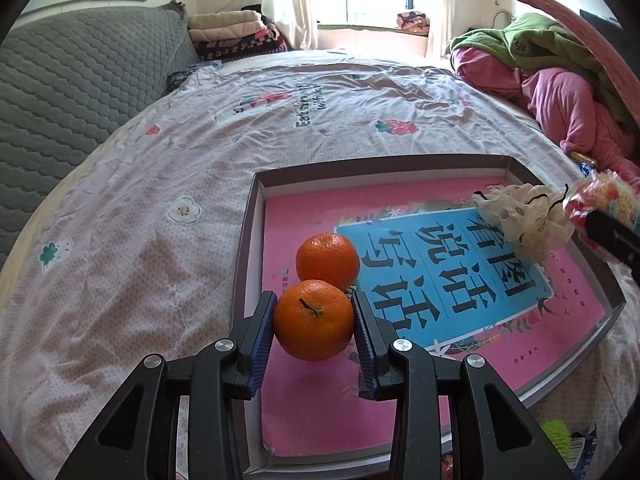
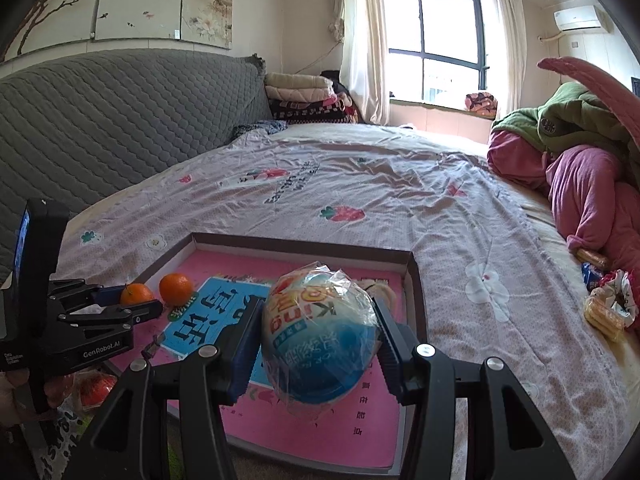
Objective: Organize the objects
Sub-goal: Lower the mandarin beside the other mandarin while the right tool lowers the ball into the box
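Note:
A shallow box [image 1: 248,216] with a pink and blue printed bottom lies on the bed. My left gripper [image 1: 315,320] is shut on an orange [image 1: 314,320] just above the box's left part. A second orange [image 1: 327,261] rests in the box right behind it. My right gripper [image 2: 318,340] is shut on a plastic-wrapped egg-shaped toy [image 2: 320,336] over the box [image 2: 416,292]. In the right wrist view the left gripper [image 2: 132,304] holds its orange [image 2: 135,294] beside the other orange [image 2: 176,288]. A cream fabric hair tie [image 1: 516,216] lies in the box's far right.
The bed sheet [image 1: 160,184] spreads left and beyond the box. A grey quilted headboard [image 1: 72,92] stands at left. A heap of pink and green clothes [image 2: 580,168] lies at right. Snack packets [image 2: 604,312] lie on the sheet to the box's right. Folded blankets [image 2: 304,96] are stacked at the back.

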Demonstrator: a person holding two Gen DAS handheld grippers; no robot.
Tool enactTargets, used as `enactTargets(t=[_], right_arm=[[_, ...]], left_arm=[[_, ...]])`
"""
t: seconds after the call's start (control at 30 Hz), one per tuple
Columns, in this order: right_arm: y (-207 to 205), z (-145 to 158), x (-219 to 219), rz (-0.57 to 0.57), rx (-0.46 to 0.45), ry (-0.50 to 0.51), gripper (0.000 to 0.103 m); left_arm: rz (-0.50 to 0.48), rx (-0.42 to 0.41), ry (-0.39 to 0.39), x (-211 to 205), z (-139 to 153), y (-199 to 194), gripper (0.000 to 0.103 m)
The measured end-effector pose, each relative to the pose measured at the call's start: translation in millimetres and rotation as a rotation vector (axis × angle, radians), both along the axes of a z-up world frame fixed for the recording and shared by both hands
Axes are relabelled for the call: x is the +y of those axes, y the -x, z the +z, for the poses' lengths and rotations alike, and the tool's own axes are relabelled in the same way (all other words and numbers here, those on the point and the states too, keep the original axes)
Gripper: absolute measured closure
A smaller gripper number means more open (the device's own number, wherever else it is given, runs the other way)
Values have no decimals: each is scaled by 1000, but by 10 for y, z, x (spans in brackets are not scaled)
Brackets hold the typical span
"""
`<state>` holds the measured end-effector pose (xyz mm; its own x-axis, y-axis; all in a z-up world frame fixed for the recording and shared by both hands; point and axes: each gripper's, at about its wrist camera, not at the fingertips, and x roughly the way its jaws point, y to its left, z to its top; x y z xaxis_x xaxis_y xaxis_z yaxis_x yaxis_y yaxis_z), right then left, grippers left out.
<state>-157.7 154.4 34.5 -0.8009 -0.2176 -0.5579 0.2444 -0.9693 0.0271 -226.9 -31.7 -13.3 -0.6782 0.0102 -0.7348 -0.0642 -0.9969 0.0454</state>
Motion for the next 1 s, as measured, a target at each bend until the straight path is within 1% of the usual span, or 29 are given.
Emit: enactTargets(t=[0.17,0.6,1.0], right_arm=[[53,-71,21,-6,-40,12,50],[109,-190,19,-12,-100,2,50],[174,-317,13,-28,-136,-10,50]], left_arm=[[-2,-4,0,-1,-13,7,64],[-1,-23,19,32,-86,34,64],[3,-39,21,57,-143,69,64]])
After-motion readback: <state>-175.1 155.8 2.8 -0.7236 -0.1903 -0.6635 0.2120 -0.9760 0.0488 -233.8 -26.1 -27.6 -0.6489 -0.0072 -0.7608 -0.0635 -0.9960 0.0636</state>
